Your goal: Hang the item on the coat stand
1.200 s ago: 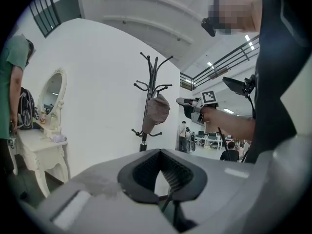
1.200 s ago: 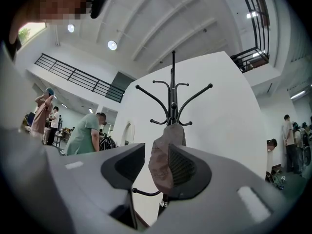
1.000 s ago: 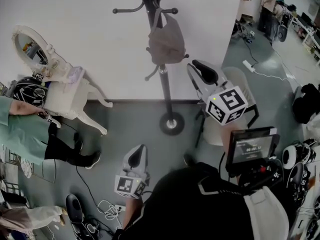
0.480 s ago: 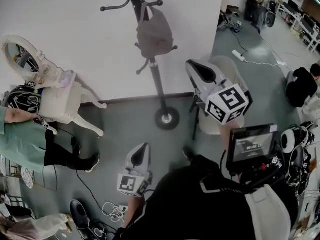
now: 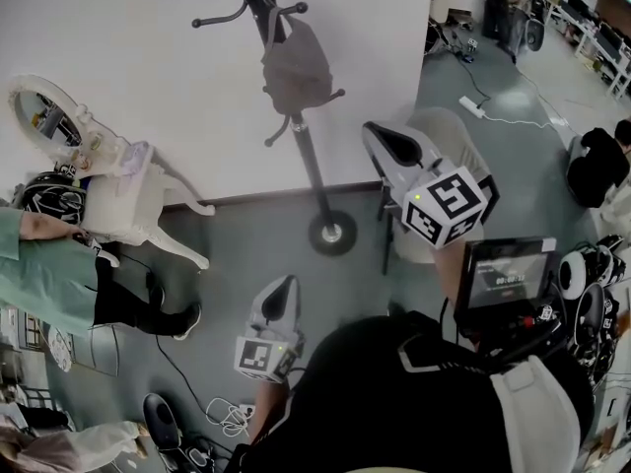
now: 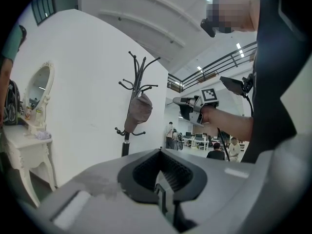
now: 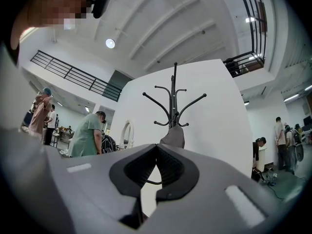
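Overhead, head view: the grey bag (image 5: 296, 62) hung by its strap from an upper hook of the coat stand (image 5: 317, 180). The left gripper (image 5: 278, 302) and right gripper (image 5: 392, 146) were both held well apart from it. Left gripper view: jaws pressed together, nothing between them. Right gripper view: jaws likewise met and empty, with the bag beyond them on the stand.
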`<state>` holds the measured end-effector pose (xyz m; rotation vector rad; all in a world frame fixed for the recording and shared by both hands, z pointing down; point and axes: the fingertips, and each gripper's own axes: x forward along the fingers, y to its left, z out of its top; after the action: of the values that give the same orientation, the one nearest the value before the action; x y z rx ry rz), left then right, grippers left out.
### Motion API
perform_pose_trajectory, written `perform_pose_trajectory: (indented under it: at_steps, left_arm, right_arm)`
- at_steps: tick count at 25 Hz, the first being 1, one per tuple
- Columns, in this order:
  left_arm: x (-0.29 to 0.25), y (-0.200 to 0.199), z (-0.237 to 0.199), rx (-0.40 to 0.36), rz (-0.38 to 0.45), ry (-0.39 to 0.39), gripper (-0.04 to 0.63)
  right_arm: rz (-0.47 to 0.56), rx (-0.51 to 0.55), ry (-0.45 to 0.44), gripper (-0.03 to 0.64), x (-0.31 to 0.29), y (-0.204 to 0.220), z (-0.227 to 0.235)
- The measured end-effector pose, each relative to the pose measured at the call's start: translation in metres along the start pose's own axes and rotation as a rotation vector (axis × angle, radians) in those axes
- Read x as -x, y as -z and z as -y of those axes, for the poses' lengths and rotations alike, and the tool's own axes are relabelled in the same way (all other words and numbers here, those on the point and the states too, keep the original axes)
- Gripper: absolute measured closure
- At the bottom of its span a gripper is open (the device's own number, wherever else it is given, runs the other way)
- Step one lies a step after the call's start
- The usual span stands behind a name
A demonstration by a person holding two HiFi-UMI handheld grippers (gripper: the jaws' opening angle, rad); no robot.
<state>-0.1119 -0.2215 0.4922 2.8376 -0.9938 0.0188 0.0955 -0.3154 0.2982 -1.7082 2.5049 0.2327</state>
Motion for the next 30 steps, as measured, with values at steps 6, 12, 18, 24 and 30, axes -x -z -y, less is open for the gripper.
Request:
perform_pose_trajectory:
  at_steps: [6,12,18,24,30]
  left_arm:
    - [-0.022,-0.008,0.018,0.009,0.005,0.004,0.589]
    - [-0.033,-0.006,0.023,0.024,-0.003,0.0,0.589]
    - [-0.045,-0.003,0.031,-0.002,-0.005,0.012,0.589]
    - [-0.055,-0.001,0.036,-0.009,-0.017,0.013,0.589]
    - [-0.062,-0.001,0.037,-0.029,-0.017,0.025,0.589]
  right_arm:
    - [-0.023,-0.015,-0.029,0.607,0.009,0.003,0.009]
    - [-0.046,-0.007,-0.047,0.607,0.015,0.017,0.01]
    - [-0.056,-0.021,-0.041,0.607,0.023,0.025,0.021]
    - [-0.064,-0.041,-0.046,0.607,0.029,0.033,0.03]
    - [-0.069,-0.045,-0.04,0.608,0.031,0.04,0.039]
